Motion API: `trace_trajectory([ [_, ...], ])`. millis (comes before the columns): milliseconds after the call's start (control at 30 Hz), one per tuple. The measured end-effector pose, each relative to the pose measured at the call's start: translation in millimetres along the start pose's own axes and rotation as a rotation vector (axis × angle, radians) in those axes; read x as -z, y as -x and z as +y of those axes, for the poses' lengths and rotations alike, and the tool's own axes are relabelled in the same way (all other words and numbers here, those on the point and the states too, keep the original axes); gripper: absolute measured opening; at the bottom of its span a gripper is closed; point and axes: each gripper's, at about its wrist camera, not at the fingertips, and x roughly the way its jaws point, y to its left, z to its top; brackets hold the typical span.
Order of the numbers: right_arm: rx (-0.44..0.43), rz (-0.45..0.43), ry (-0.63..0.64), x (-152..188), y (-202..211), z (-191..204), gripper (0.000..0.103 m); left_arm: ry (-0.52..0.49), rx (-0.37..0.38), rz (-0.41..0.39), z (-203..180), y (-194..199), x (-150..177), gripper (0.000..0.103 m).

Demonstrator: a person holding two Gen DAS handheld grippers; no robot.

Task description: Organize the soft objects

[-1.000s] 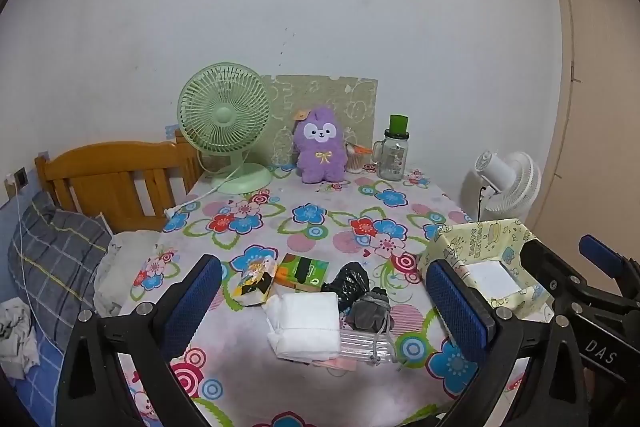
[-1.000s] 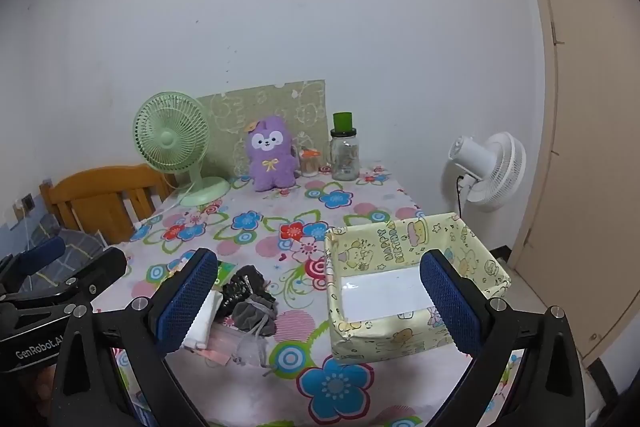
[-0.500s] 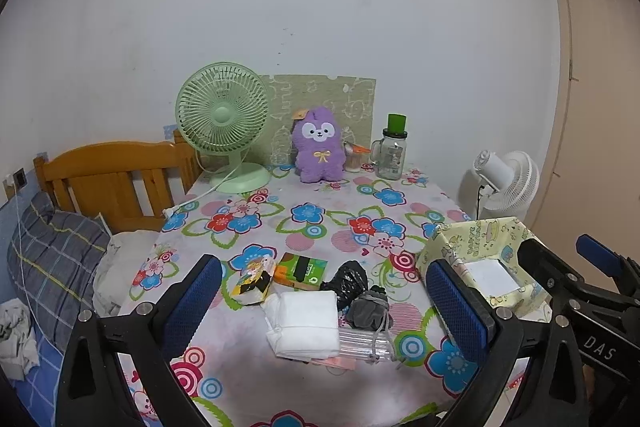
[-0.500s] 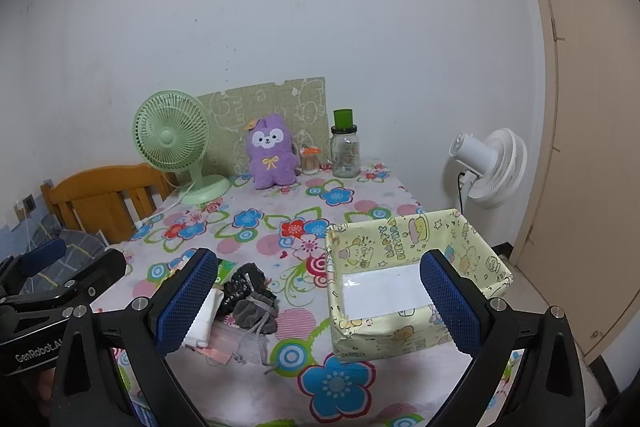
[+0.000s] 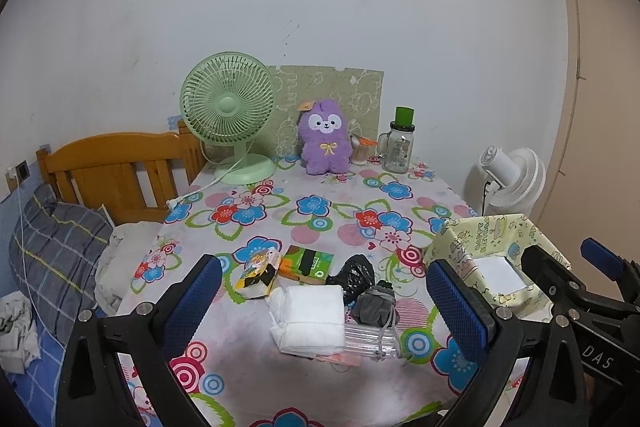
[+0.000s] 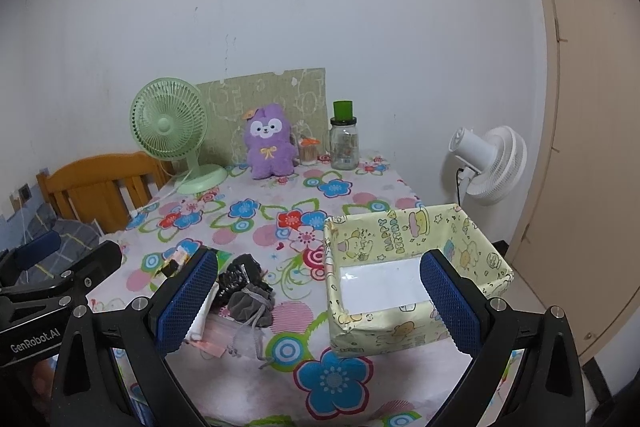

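Soft objects point(image 5: 340, 299), a white folded cloth, black bag and grey pouch bunched up, sit near the bench's point(image 5: 280, 211) front edge, dead ahead of the left tongs point(image 5: 324, 297), which hang wide open and empty, so I'd say the left hand is nearer. In the right wrist view the pile point(image 6: 244, 291) is off to the left of the right tongs point(image 6: 320, 291), also open with nothing in them, and straight ahead at the bench's front right corner sits the yellow box point(image 6: 400, 227) holding just a white liner sheet.
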Motion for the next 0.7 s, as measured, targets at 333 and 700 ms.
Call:
trace_trajectory([
  [333,-0.006,0.001,-0.014,-0.5,-1.1,-3.0,0.102,-0.001,-0.001,0.008,0.4,-2.4,-2.6,0.103],
  [700,-0.006,-0.003,-0.007,-0.1,-1.4,-1.4,0.102,-0.007,-0.009,-0.003,0.0,-1.4,-3.6,0.103],
])
